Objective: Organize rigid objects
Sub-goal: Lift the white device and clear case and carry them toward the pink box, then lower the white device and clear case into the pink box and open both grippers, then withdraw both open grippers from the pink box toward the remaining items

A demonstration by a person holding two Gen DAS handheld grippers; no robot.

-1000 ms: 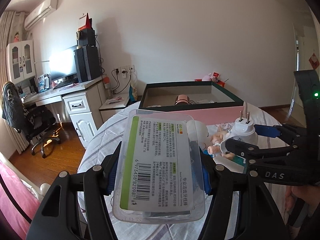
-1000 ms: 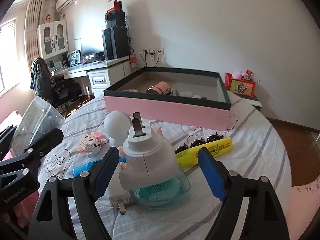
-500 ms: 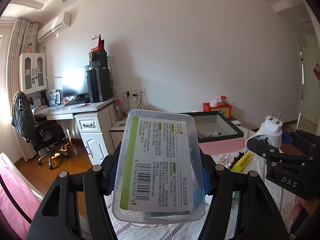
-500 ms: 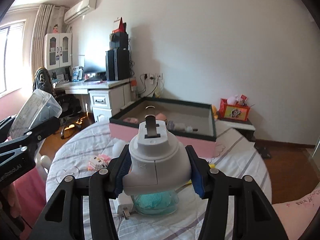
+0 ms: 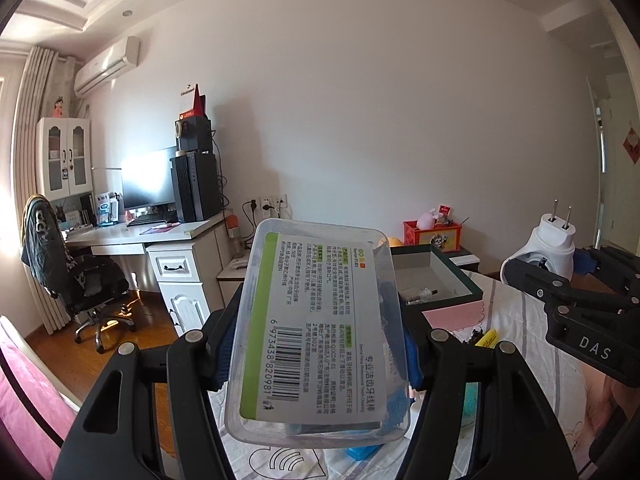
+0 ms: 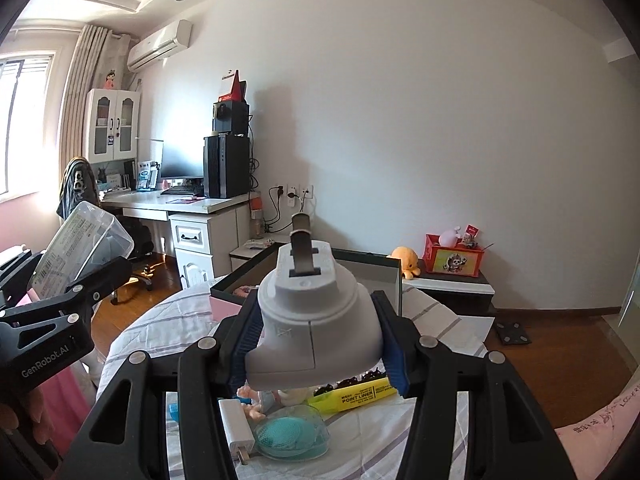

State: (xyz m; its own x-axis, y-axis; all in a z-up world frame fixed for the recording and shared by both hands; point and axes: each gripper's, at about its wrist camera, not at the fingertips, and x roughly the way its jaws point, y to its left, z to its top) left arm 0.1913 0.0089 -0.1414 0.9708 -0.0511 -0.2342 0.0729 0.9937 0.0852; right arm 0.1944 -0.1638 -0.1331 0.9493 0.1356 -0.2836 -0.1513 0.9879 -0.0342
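Note:
My left gripper [image 5: 316,348] is shut on a clear plastic floss-pick box [image 5: 320,332] with a green and white barcode label, held high above the round table [image 5: 532,344]. My right gripper [image 6: 320,340] is shut on a white plug adapter [image 6: 316,324], prongs up, also lifted above the table. The adapter also shows in the left wrist view [image 5: 548,248], and the box in the right wrist view [image 6: 80,248]. The open pink box with dark green rim [image 6: 372,264] stands on the far side of the table and holds a few small items.
On the striped tablecloth below lie a yellow highlighter [image 6: 352,394], a teal pad in a clear case [image 6: 292,436], a white charger [image 6: 236,428] and a small doll [image 6: 252,400]. A desk [image 6: 188,204], office chair [image 5: 76,272] and nightstand [image 6: 452,284] stand behind.
Both grippers have risen well above the table with their objects. My right gripper, open around the adapter a second ago, has shut on it and lifted it.

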